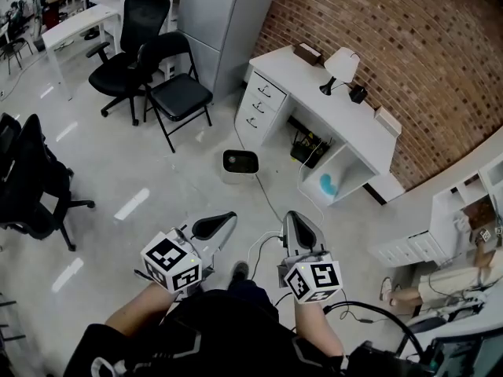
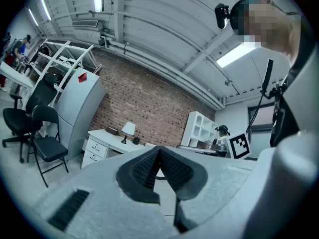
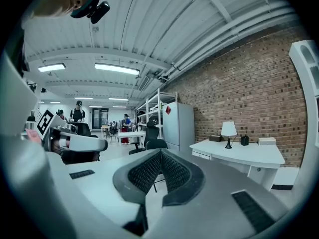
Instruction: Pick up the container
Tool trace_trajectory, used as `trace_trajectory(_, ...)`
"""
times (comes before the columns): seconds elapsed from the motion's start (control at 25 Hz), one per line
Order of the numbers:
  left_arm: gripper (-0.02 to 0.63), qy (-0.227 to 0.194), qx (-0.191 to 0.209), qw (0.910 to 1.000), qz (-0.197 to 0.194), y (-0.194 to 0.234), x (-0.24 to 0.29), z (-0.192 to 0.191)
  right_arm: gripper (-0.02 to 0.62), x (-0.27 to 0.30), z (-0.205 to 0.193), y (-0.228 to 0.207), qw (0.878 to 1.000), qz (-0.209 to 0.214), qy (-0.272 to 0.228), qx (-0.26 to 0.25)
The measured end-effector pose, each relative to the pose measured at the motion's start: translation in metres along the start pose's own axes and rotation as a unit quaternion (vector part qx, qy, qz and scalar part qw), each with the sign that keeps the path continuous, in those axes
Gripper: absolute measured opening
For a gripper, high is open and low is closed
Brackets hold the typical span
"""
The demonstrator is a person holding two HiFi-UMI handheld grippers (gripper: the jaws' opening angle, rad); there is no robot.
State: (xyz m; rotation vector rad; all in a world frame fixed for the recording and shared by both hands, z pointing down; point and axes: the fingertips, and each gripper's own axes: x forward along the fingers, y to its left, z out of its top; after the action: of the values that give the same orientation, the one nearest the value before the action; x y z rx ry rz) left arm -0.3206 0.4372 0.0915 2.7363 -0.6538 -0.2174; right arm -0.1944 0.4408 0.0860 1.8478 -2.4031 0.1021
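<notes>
Head view: the left gripper (image 1: 220,225) and the right gripper (image 1: 299,228), each carrying a cube with square markers, are held side by side above the pale glossy floor (image 1: 141,171), both pointing away from the person. The container, a small white bin with a black inside (image 1: 240,163), stands upright on that floor ahead of both grippers and well apart from them, near the drawer end of the long white table (image 1: 314,85). A white-shaded lamp on a black stand (image 1: 339,67) is on the table, which runs along the red brick wall (image 1: 409,45). A black folding chair (image 1: 177,93) stands to the left of the bin. Left gripper view: the left gripper (image 2: 159,158) is clenched, its ribbed black pads meeting with nothing between them; the table (image 2: 112,136) and the lamp (image 2: 128,129) lie beyond. Right gripper view: the right gripper (image 3: 159,161) is likewise clenched and empty, pads together; the table (image 3: 239,151) and the lamp (image 3: 229,130) are at the right against the brick wall (image 3: 239,88).
</notes>
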Motion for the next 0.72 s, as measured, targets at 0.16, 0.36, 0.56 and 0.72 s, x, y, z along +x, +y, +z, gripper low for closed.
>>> trace_trajectory(0.16,0.003,0.009,0.004,0.9999,0.004,0.013,0.022,0.001,0.009,0.019,0.0,-0.016,1.0,0.01,0.0,0.004)
trace_trajectory(0.36,0.003,0.021,0.011,0.9996,0.017,0.031,0.051,0.006,0.009,0.052,0.003,-0.037,1.0,0.027,-0.008,0.013)
trace_trajectory(0.56,0.003,0.03,0.026,0.9988,0.028,0.049,0.096,0.014,0.009,0.088,0.013,-0.07,0.999,0.05,-0.017,0.011)
trace_trajectory(0.72,0.003,0.03,0.034,0.9978,0.049,0.069,0.134,0.023,0.009,0.112,0.023,-0.109,0.999,0.045,-0.026,0.006)
